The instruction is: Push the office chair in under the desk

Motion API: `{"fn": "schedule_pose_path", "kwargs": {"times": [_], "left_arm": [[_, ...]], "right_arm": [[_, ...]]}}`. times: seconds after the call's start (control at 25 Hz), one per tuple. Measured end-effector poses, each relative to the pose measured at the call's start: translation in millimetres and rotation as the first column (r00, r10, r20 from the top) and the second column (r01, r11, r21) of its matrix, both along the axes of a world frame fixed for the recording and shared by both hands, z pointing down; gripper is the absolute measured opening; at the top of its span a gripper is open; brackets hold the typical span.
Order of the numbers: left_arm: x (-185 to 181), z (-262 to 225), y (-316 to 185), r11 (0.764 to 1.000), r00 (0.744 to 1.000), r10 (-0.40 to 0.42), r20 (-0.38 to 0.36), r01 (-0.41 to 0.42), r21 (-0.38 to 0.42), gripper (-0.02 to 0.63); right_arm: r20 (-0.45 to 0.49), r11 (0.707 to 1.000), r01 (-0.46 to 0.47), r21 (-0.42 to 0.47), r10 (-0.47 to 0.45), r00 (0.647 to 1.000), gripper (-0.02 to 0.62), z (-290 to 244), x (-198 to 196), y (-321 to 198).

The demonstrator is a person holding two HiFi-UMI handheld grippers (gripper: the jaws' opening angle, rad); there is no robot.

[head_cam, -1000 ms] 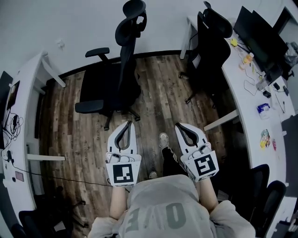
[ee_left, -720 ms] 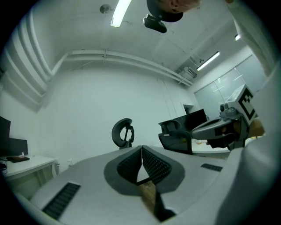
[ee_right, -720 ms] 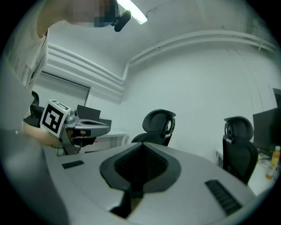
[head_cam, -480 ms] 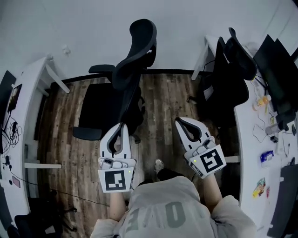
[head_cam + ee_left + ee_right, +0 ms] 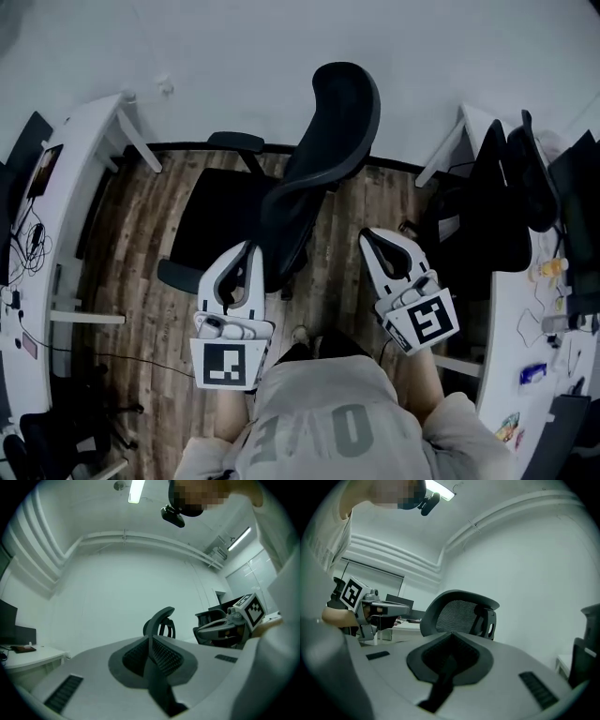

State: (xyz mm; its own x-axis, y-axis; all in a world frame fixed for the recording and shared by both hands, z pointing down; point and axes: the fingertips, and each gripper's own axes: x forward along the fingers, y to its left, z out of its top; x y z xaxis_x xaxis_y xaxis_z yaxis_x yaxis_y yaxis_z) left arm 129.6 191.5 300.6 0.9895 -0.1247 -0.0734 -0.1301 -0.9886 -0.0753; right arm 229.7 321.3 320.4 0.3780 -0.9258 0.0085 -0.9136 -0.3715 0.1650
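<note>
A black office chair point(image 5: 323, 155) with a mesh back stands on the wood floor, away from both desks; its seat point(image 5: 220, 220) points left toward the white desk point(image 5: 70, 178). My left gripper point(image 5: 250, 249) is shut and empty, its tip close to the lower backrest. My right gripper point(image 5: 369, 237) is also shut and empty, just right of the backrest. From the left gripper view the chair's headrest point(image 5: 159, 622) rises beyond the closed left gripper point(image 5: 151, 639). The mesh back point(image 5: 459, 613) fills the right gripper view past the closed right gripper point(image 5: 451, 635).
A second black chair point(image 5: 511, 202) is tucked at the right desk point(image 5: 506, 328), which carries small items. The left desk holds cables and a screen point(image 5: 42, 173). A white wall point(image 5: 281, 56) runs behind the chair. The person's shoe point(image 5: 300, 335) is on the floor between the grippers.
The person has stepped toward the chair: it now looms larger and nearer the middle of the head view, and both grippers, still shut, have come up beside its backrest.
</note>
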Motion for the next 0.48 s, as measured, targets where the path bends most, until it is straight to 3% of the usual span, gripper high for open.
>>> {"fn": "schedule_pose_path", "kwargs": {"times": [0.16,0.36,0.44,0.48], "left_arm": [[23,-7,-3,0.999,1.0,0.019,0.0,-0.019,0.031,0.019],[40,-6,-5,1.0,0.999,0.025,0.023,-0.024,-0.008,0.033],[45,-1,-2,0.997,0.997,0.062,0.044,-0.06,-0.038,0.149],[45,0,0,0.996,0.995,0.08,0.052,-0.078,-0.047,0.171]], "right_arm": [[0.023,1.0,0.009,0.029,-0.01,1.0,0.021,-3,18,-10],[0.044,0.998,0.048,0.029,-0.049,0.998,0.021,4,53,-21],[0.058,0.997,0.061,0.041,-0.063,0.996,0.021,3,68,-22],[0.063,0.996,0.068,0.05,-0.071,0.995,0.021,1,75,-21]]}}
